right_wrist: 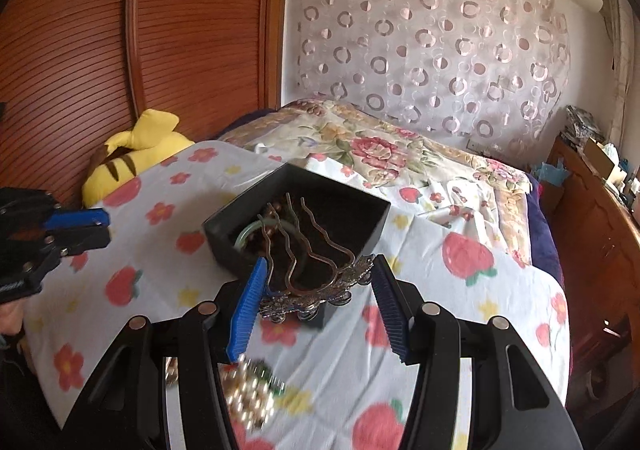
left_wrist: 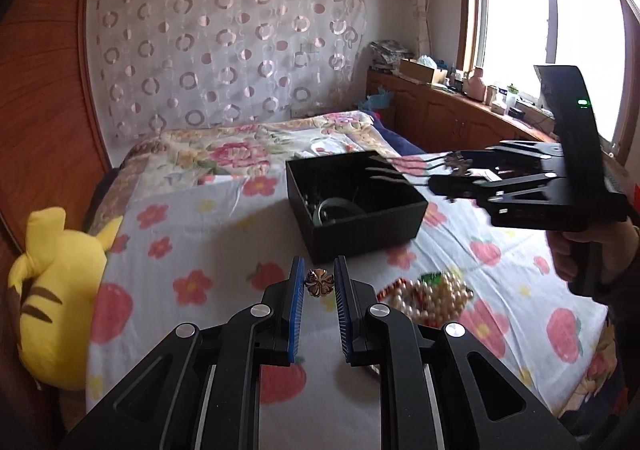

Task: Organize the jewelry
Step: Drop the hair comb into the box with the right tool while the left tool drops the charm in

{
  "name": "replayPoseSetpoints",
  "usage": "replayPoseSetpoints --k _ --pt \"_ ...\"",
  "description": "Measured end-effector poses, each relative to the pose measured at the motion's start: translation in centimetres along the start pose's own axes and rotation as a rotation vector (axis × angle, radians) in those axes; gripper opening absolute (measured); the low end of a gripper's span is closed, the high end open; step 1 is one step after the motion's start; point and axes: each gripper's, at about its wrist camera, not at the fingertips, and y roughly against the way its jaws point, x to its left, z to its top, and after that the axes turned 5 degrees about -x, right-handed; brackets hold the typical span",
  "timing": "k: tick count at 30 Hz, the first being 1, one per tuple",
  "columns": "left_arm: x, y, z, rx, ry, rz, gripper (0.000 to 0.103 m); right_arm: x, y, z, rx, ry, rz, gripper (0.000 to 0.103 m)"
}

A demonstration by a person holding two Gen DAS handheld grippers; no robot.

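Note:
A black open box [left_wrist: 356, 202] sits on the flowered bedsheet; a green bangle [left_wrist: 336, 206] lies inside. My right gripper [right_wrist: 316, 282] is shut on a metal hair comb [right_wrist: 304, 270] with wavy prongs and an ornate silver top, held above the box's [right_wrist: 296, 218] near edge. In the left wrist view the comb [left_wrist: 424, 168] points at the box from the right. My left gripper [left_wrist: 319, 282] is shut on a small bronze flower ornament [left_wrist: 319, 283], in front of the box. A pile of pearl and red beads [left_wrist: 432, 296] lies on the sheet to its right.
A yellow plush toy [left_wrist: 56, 290] lies at the bed's left edge by the wooden wardrobe. A floral quilt [left_wrist: 248, 154] covers the far half of the bed. A wooden cabinet [left_wrist: 460, 118] with clutter stands under the window at right.

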Motion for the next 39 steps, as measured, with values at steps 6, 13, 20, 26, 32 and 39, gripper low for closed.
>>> replayPoseSetpoints --k 6,13,20,26,32,39 --pt "0.0 -0.9 1.7 -0.008 -0.013 0.005 0.014 -0.3 -3.2 1.3 0.027 0.003 0.004 0.057" --pt "0.0 -1.6 2.5 -0.004 -0.018 0.007 0.014 0.0 -5.0 1.3 0.065 -0.01 0.022 0.057" --pt "0.2 -3.8 4.6 0.016 -0.027 0.016 0.014 -0.6 -4.5 1.4 0.053 -0.031 0.028 0.066" --pt "-0.1 -6.0 5.5 0.028 -0.027 0.011 0.014 -1.8 -2.8 0.8 0.038 -0.045 0.018 0.066" --pt "-0.4 -9.1 6.2 0.061 -0.021 0.003 0.014 -2.6 -1.4 -0.6 0.029 -0.06 0.01 0.066" --pt "-0.5 -11.0 6.4 0.08 -0.004 0.009 0.015 -2.5 -0.1 -2.1 0.02 -0.07 0.022 0.066"
